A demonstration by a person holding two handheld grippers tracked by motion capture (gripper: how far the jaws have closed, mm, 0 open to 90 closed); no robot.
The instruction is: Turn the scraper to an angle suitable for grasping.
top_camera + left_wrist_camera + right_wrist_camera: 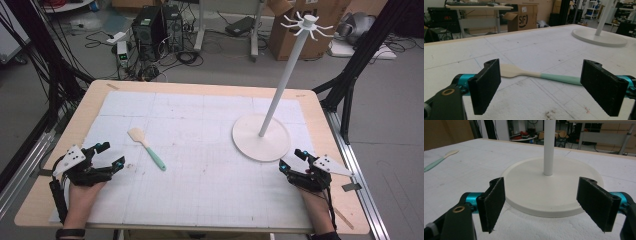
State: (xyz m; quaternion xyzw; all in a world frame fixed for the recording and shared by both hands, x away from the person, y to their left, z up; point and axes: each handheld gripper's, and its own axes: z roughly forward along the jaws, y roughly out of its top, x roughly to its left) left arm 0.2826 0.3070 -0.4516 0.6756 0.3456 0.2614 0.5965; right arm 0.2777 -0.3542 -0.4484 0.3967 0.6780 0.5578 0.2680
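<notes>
A spatula [146, 147] with a cream blade and a mint-green handle lies flat on the white mat, left of centre. In the left gripper view the spatula [534, 74] lies just beyond the jaws. My left gripper [111, 156] rests open near the table's left front, a short way left of the spatula, with nothing between its pads [486, 85]. A white stand [261, 136] with a round base, a tall pole and hooks at its top is at the right. My right gripper [291, 160] sits open just in front of that base [549, 187], holding nothing.
The white mat [200, 150] covers most of the wooden table [45, 200]. Beyond the far edge are computer towers [155, 25], cables and cardboard boxes [300, 25] on the floor. Black frame posts stand at both sides.
</notes>
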